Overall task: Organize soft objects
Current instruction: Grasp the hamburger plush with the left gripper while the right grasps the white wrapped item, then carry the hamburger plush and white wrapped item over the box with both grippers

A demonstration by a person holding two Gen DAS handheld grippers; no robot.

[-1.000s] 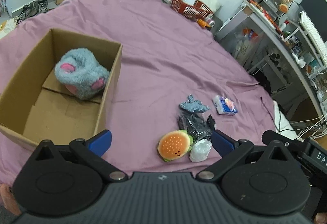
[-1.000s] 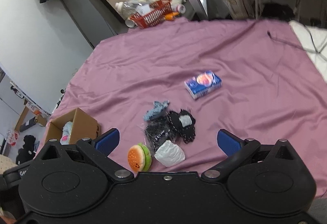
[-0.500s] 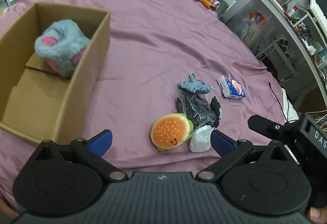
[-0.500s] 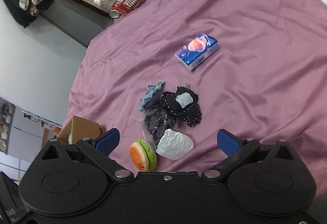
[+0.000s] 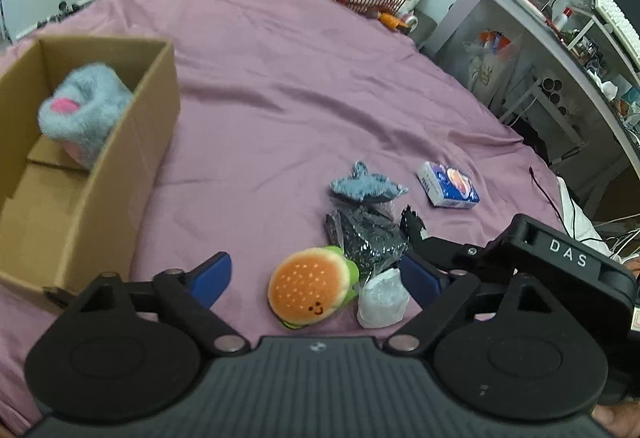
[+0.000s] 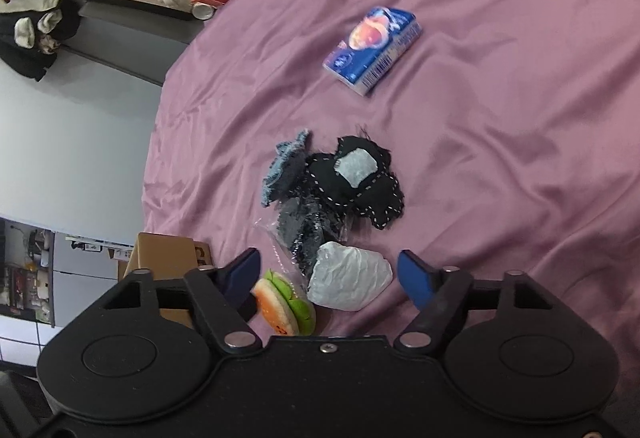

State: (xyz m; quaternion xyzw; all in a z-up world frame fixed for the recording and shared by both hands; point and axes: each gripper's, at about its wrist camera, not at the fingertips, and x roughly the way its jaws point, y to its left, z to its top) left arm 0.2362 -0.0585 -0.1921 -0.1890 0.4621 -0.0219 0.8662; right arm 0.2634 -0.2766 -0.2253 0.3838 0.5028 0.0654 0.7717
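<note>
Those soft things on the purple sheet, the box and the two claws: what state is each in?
Brown cardboard box: open, holding grey-and-pink plush.
Hamburger plush toy: lying loose on sheet.
White crinkled packet: loose, beside burger.
Blue tissue pack: lying apart.
Left gripper: open, empty.
Right gripper: open, empty.

Satiny purple sheet (image 5: 280,86), matt cardboard box (image 5: 132,142) — fuzzy plush burger (image 5: 308,286), crinkly white packet (image 6: 350,280).

Burger plush (image 5: 310,286) lies beside white packet (image 5: 382,298).

Both wrist views look down, close; share burger plush (image 5: 310,285) (image 6: 286,302).
</note>
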